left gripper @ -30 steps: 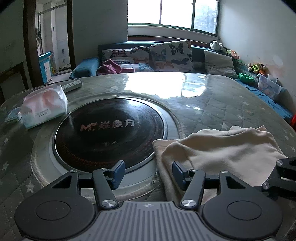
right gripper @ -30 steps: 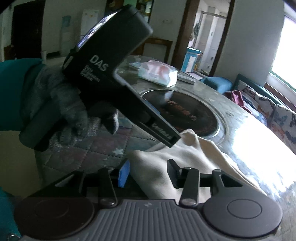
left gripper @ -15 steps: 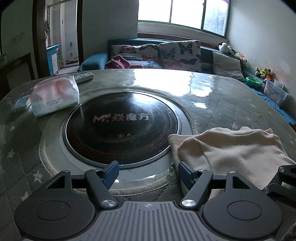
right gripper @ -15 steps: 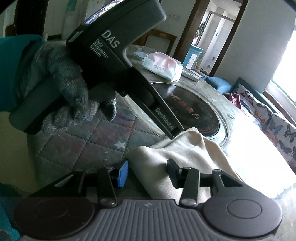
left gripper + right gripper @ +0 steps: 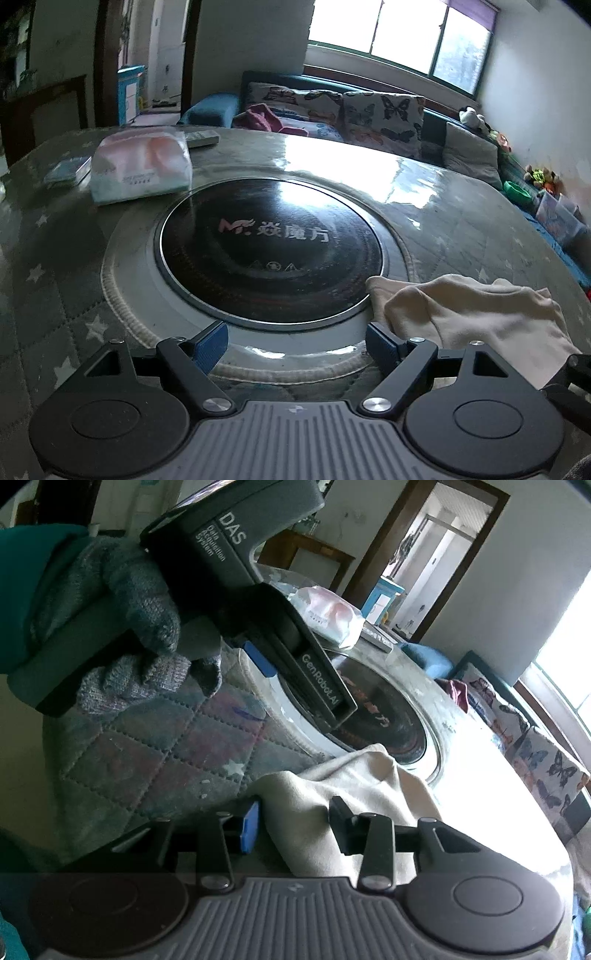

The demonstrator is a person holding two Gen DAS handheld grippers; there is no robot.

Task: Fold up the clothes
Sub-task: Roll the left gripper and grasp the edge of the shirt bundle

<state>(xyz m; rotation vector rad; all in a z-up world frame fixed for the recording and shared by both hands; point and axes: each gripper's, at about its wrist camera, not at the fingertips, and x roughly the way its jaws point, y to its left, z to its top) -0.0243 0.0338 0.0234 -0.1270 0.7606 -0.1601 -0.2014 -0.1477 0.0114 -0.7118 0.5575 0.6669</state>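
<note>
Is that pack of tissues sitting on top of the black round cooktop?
No, the tissue pack lies on the quilted cover beside the cooktop.

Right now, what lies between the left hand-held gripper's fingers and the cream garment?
Nothing. In the left wrist view the open left hand-held gripper frames only the hob's rim; the garment lies just beside its right finger.

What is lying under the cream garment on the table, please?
The cream garment rests on the quilted star-pattern table cover, its far edge touching the round cooktop's rim. Anything beneath its folds is hidden.
</note>
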